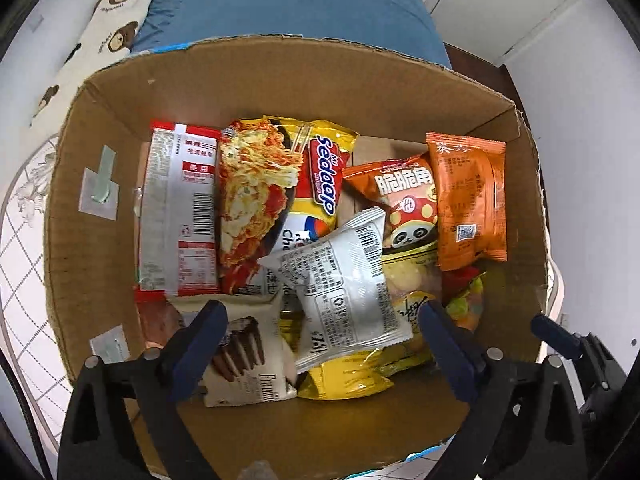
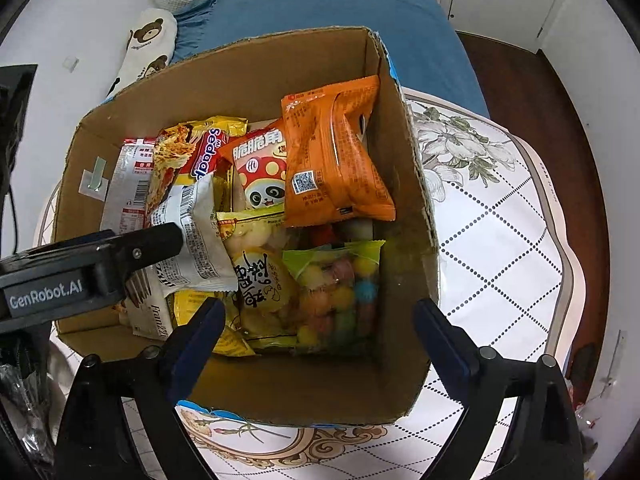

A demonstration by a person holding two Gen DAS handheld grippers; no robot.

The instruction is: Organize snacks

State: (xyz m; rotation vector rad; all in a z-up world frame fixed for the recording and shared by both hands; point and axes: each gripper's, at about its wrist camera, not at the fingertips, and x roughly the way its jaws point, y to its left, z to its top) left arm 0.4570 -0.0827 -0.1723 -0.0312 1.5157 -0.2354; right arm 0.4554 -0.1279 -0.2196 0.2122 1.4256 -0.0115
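While both my tools hung over the box [image 2: 256,392] on the table [image 2: 500,248], left tool [image 1: 320,320] and right tool [image 2: 318,316] gaped apart, holding nothing; the snacks [image 1: 256,188] lay heaped inside. Dropping looked done; next I judged I needed another packet.

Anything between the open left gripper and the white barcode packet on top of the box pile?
Nothing visible. The white barcode packet lies topmost in the cardboard box, directly below the open left gripper, uncovered.

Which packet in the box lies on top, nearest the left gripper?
The white packet with the barcode, lying tilted over the yellow packs between the left gripper's open fingers; the others lie under or beyond it.
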